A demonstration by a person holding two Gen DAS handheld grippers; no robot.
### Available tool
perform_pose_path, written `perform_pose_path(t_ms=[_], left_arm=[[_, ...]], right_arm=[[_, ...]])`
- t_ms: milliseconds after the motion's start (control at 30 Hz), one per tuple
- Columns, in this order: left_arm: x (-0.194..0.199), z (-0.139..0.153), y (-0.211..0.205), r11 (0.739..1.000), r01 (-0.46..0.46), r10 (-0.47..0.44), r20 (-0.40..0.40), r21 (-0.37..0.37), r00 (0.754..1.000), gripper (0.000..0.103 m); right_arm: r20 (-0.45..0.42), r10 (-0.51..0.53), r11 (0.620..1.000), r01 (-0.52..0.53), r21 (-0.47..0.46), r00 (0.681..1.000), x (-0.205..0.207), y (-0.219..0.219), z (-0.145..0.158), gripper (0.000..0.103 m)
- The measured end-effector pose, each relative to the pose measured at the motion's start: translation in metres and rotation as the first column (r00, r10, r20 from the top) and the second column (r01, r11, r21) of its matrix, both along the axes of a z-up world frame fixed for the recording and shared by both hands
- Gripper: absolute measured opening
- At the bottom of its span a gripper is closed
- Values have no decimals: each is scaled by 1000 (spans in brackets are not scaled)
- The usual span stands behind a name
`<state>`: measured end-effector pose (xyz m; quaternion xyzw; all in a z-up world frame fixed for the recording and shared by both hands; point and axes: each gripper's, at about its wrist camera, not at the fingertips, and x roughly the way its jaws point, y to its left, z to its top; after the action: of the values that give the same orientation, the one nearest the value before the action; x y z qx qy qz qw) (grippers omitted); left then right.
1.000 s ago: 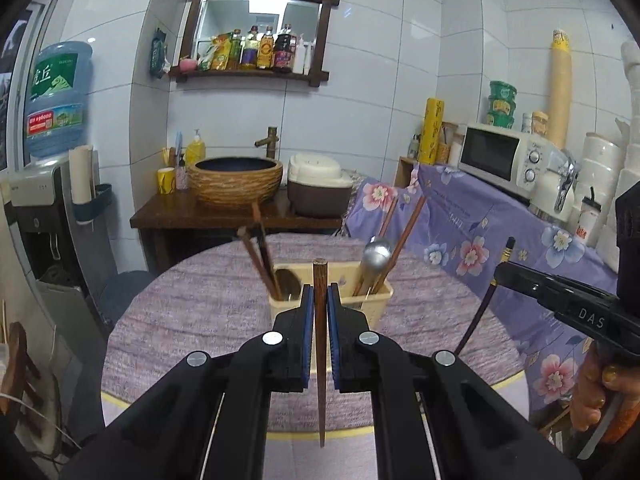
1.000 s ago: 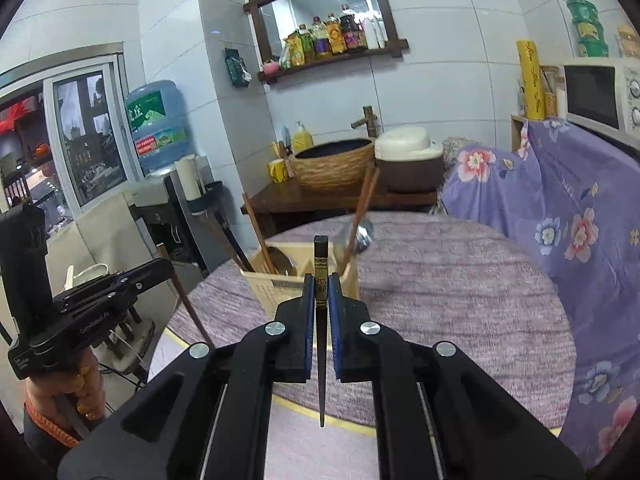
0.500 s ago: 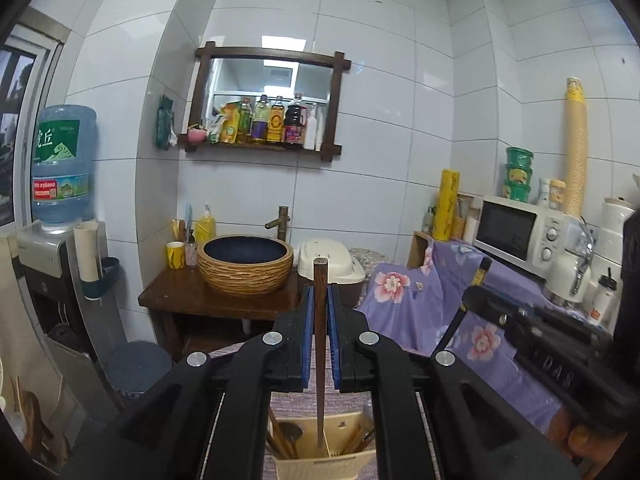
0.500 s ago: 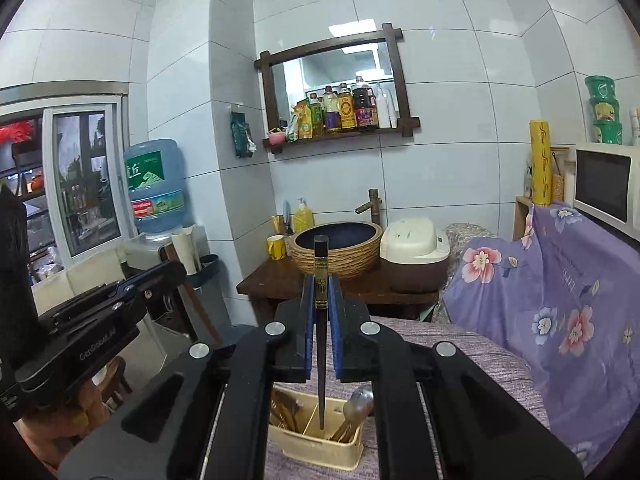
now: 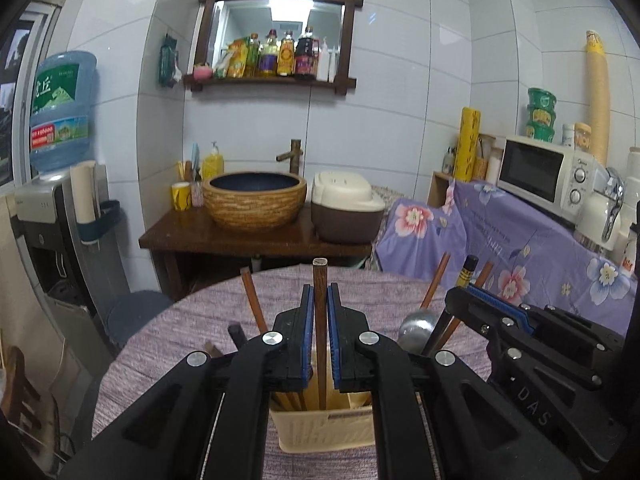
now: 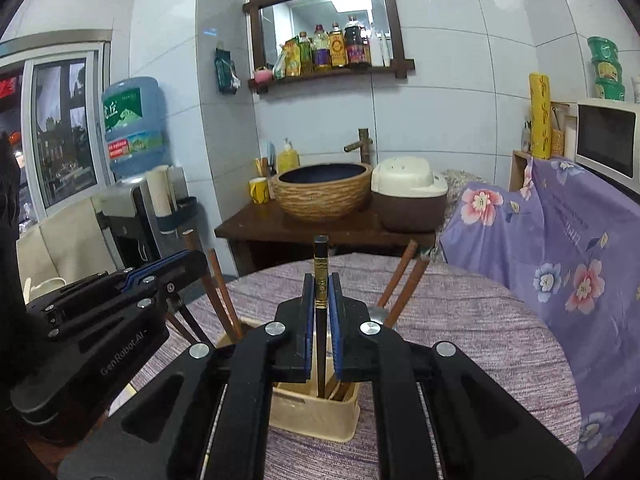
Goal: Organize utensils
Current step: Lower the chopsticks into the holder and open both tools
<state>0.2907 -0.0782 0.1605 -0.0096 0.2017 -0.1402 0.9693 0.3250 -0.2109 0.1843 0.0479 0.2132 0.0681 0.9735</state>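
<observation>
My left gripper (image 5: 319,300) is shut on a brown wooden chopstick (image 5: 319,280), held upright with its lower end inside the cream utensil holder (image 5: 324,432). My right gripper (image 6: 320,292) is shut on a black chopstick (image 6: 320,256) with a gold band, also upright with its lower end in the same holder (image 6: 316,412). The holder stands on the round purple table (image 6: 460,320) and holds several brown chopsticks (image 5: 252,300) and a steel spoon (image 5: 416,330). Each gripper shows in the other's view, the right one (image 5: 520,320) and the left one (image 6: 120,288).
Behind the table stands a dark wooden stand (image 5: 256,240) with a woven basin (image 5: 255,198) and a rice cooker (image 5: 346,208). A water dispenser (image 5: 56,200) is at the left. A purple floral cloth (image 5: 520,248) covers the counter with a microwave (image 5: 540,176) at the right.
Both grippers have come down over the holder. The two chopsticks' lower ends now sit inside it. Half a second ago the holder was low in both views.
</observation>
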Motion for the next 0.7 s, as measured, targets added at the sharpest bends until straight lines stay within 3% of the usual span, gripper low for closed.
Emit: perform_pose_path(t_ms=[133, 500, 567, 600, 633, 700], left_arm=[[5, -15, 2, 1000, 5, -5, -41, 8, 999, 8], [-14, -11, 7, 1000, 16, -16, -11, 9, 1000, 8], [-21, -12, 10, 1000, 18, -18, 5, 10, 1000, 9], [-25, -12, 13, 1000, 13, -14, 22, 13, 1000, 9], [-28, -13, 14, 1000, 8, -9, 33, 18, 999, 13], [-34, -15, 20, 1000, -5, 4, 49, 21, 999, 23]], right_arm=[[1, -9, 1000, 9, -4, 1000, -1, -2, -8, 8], [32, -11, 999, 13, -38, 999, -9, 0, -13, 9], [37, -1, 999, 2, -35, 999, -11, 0, -14, 17], [46, -4, 999, 6, -41, 999, -13, 1, -14, 34], [59, -7, 999, 9, -46, 998, -15, 1, -13, 58], [106, -13, 997, 21, -70, 994, -24, 3, -10, 64]])
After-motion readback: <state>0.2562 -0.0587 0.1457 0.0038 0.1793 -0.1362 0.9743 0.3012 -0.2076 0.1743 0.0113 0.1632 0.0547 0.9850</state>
